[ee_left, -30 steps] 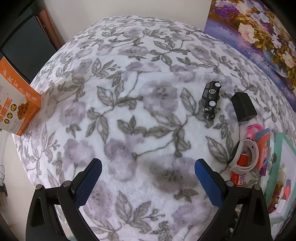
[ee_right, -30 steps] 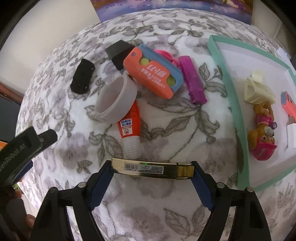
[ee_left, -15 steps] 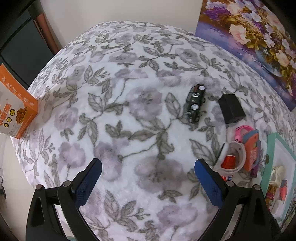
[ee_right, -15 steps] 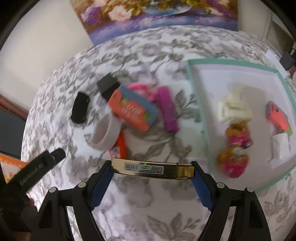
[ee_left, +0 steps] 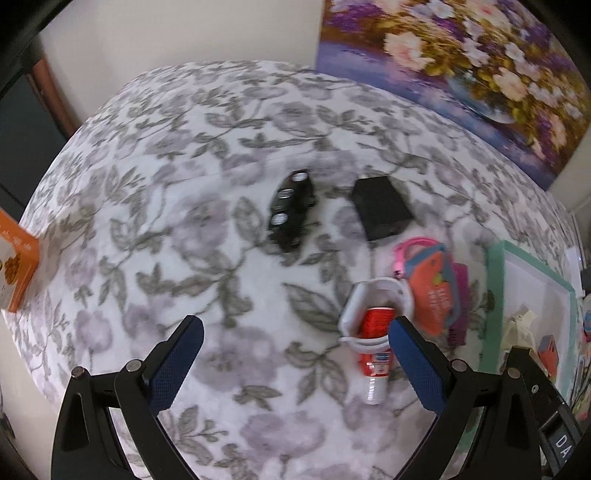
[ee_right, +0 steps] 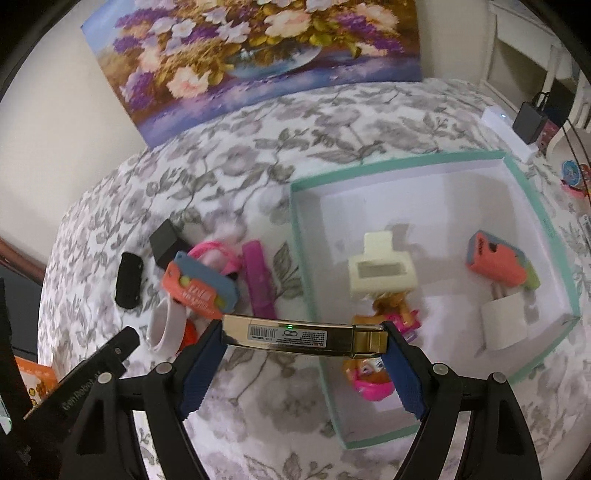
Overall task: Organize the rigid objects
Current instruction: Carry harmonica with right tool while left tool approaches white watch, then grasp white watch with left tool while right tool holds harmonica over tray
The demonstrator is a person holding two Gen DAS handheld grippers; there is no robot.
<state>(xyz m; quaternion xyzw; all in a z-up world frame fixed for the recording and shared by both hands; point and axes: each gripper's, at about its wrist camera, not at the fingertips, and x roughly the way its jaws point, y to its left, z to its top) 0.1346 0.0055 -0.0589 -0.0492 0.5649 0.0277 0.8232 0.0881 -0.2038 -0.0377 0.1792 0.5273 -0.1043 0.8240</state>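
At lower left of the left view, the left tool (ee_left: pixel 291 354) gapes empty over the table (ee_left: pixel 184 229). Lower centre in the right view, the right tool (ee_right: pixel 303 354) clamps a gold bar (ee_right: pixel 295 334) endwise at the box (ee_right: pixel 306 258) edge; I'd carry it level past the rim to bare floor at upper right before letting go.

A floral painting (ee_right: pixel 255 55) leans against the cream wall (ee_left: pixel 184 33) at the far edge of the tabletop (ee_left: pixel 177 155), which carries a grey leaf-print cloth. An orange carton (ee_left: pixel 16 273) stands at the left edge. A black adapter (ee_right: pixel 530 120) sits on a white block at far right.
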